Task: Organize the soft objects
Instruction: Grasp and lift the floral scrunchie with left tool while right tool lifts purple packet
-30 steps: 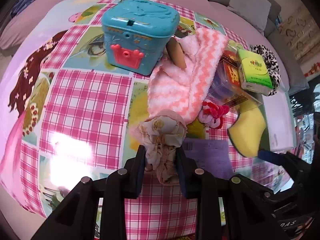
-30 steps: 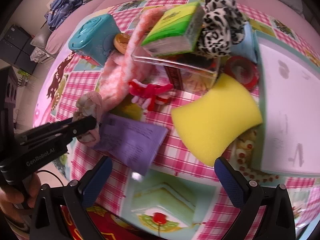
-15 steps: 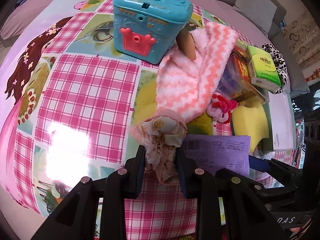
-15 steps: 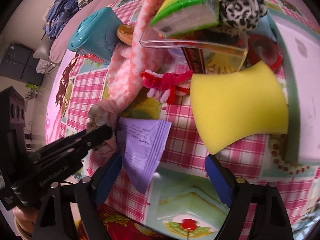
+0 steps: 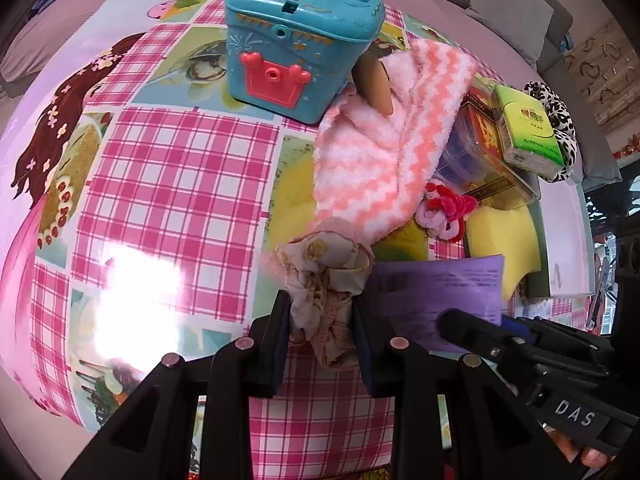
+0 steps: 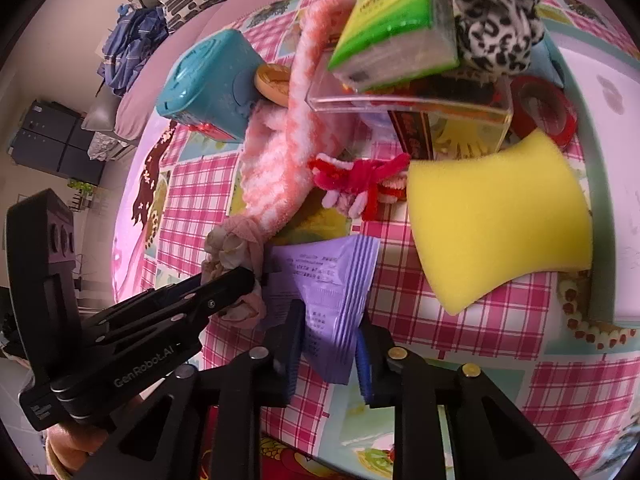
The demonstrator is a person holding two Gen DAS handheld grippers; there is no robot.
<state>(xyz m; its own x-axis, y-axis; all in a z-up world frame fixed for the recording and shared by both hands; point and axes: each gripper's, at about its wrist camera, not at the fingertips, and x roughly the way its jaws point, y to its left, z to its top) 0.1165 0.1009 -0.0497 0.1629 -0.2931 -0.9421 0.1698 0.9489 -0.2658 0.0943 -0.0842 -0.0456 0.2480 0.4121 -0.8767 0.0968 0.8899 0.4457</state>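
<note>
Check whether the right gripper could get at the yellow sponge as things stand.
Probably not yet: the right gripper is closing on the purple packet. The yellow sponge lies uncovered just beyond it, so once the packet is let go the way looks free.

Lighting: bright, even, colours saturated with a pink cast toward the frame rims.
Glare: one blown-out white patch on the glossy checked tablecloth [image 5: 136,292], in the left wrist view, below and left of the teal plastic box [image 5: 300,36]; pattern lost inside it.
Shadows: soft and short; a faint one under the yellow sponge [image 6: 496,224].
Distortion: strong fisheye in both views; checks bulge around the teal plastic box, and black vignette fills the corners.
Focus: centre sharp; green tissue pack [image 6: 392,28] slightly soft; bottom edge smeared in the right wrist view.
</note>
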